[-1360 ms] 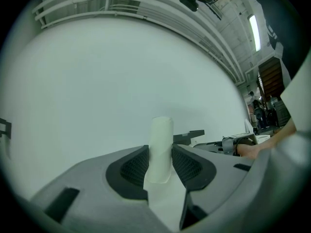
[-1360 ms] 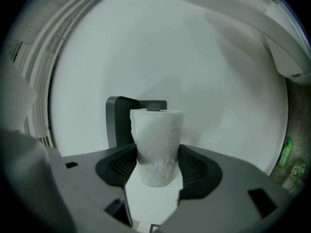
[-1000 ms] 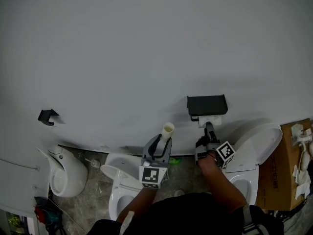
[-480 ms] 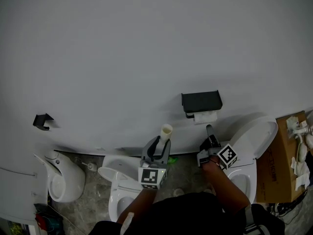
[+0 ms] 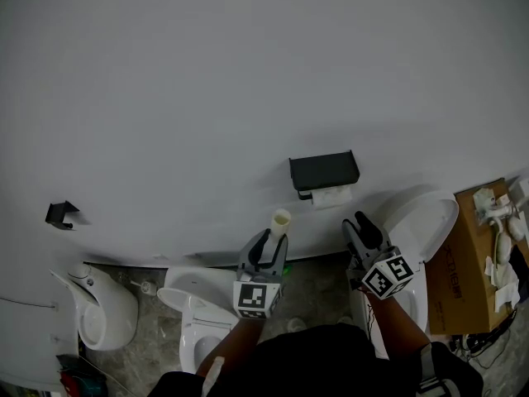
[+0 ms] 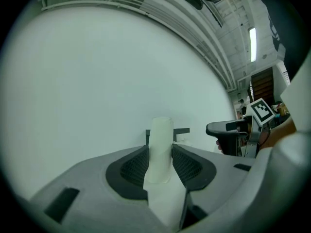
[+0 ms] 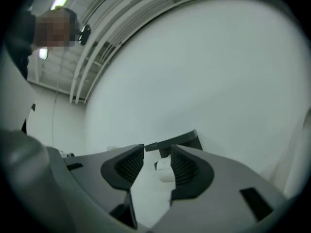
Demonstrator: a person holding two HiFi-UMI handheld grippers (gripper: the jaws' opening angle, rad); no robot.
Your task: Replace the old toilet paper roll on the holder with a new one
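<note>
A black toilet paper holder (image 5: 324, 170) hangs on the white wall, with a small white roll (image 5: 331, 195) showing under it. My left gripper (image 5: 271, 241) is shut on a pale empty cardboard tube (image 5: 281, 221), which sticks out upright past the jaws (image 6: 159, 147). My right gripper (image 5: 361, 222) hovers below and right of the holder, apart from it. Its jaws are closing with nothing between them. In the right gripper view the holder (image 7: 181, 141) and the white roll (image 7: 164, 168) lie ahead beyond the pads.
A white toilet (image 5: 197, 311) stands below my left gripper. Another with a raised lid (image 5: 420, 227) is at the right. A third white fixture (image 5: 104, 306) sits far left. A cardboard box (image 5: 468, 259) with clutter stands at the right edge. A small black bracket (image 5: 59, 213) is on the wall.
My right gripper has drawn back from under the holder, moved right, and rolled. My left gripper still grips the tube in much the same place.
</note>
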